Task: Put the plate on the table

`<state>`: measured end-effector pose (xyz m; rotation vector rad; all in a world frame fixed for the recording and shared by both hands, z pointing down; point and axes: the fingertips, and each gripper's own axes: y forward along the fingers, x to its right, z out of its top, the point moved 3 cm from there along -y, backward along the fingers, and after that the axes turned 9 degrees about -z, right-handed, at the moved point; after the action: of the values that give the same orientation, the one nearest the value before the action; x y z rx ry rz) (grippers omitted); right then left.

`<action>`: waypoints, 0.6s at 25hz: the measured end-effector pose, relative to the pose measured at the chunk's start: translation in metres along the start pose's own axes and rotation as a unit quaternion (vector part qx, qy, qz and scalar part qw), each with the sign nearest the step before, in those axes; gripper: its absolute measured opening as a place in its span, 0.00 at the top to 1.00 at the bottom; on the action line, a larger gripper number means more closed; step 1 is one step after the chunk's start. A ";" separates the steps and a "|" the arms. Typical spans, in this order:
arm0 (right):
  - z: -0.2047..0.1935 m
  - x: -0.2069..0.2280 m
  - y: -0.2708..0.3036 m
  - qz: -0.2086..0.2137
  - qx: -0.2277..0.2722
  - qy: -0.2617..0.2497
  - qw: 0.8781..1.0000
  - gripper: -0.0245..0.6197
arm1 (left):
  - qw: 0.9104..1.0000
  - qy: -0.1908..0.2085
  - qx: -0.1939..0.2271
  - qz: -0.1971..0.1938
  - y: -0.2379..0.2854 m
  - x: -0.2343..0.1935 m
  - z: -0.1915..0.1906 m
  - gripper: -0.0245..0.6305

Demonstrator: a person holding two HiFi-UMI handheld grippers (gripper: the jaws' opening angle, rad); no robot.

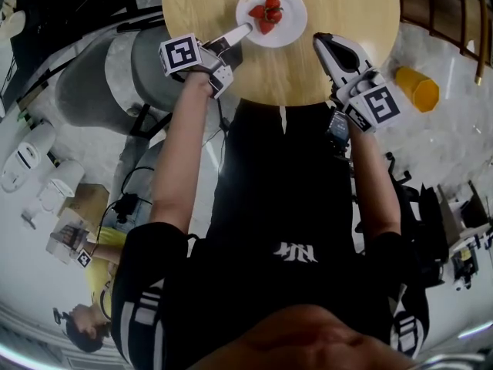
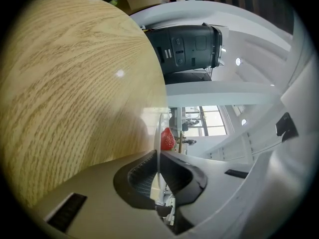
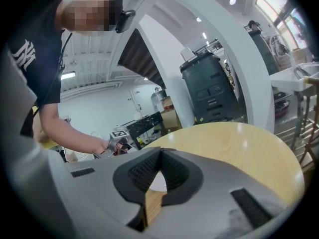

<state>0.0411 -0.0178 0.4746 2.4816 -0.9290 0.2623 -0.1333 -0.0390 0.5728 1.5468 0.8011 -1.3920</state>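
A white plate (image 1: 289, 18) with red strawberries (image 1: 266, 12) lies at the far middle of the round wooden table (image 1: 339, 6). My left gripper (image 1: 243, 30) reaches in from the left and is shut on the plate's near-left rim. In the left gripper view (image 2: 158, 158) the plate (image 2: 159, 126) shows edge-on between the pads, with a strawberry (image 2: 167, 139) just past them. Whether the plate rests on the wood or hangs just above it I cannot tell. My right gripper (image 1: 321, 43) hovers over the table's right part, shut and empty (image 3: 158, 156).
A yellow cup (image 1: 417, 88) lies on the floor right of the table. A grey rounded seat (image 1: 108, 75) stands at the table's left. A black machine (image 2: 192, 46) stands beyond the table. A person in yellow (image 1: 96, 284) is at lower left.
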 end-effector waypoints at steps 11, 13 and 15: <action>-0.007 -0.001 0.018 0.012 -0.012 -0.005 1.000 0.97 | 0.999 0.003 -0.007 0.037 -0.003 -0.012 0.012 0.93; -0.007 -0.001 0.018 0.013 -0.011 -0.005 1.000 0.97 | 0.999 0.002 -0.008 0.044 -0.004 -0.014 0.011 0.93; -0.006 -0.002 0.018 0.014 -0.011 -0.008 1.000 0.97 | 0.999 -0.002 -0.006 0.042 -0.004 -0.014 0.011 0.93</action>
<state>0.0276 -0.0254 0.4861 2.4545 -0.9695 0.2416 -0.1439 -0.0460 0.5856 1.5508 0.7322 -1.3256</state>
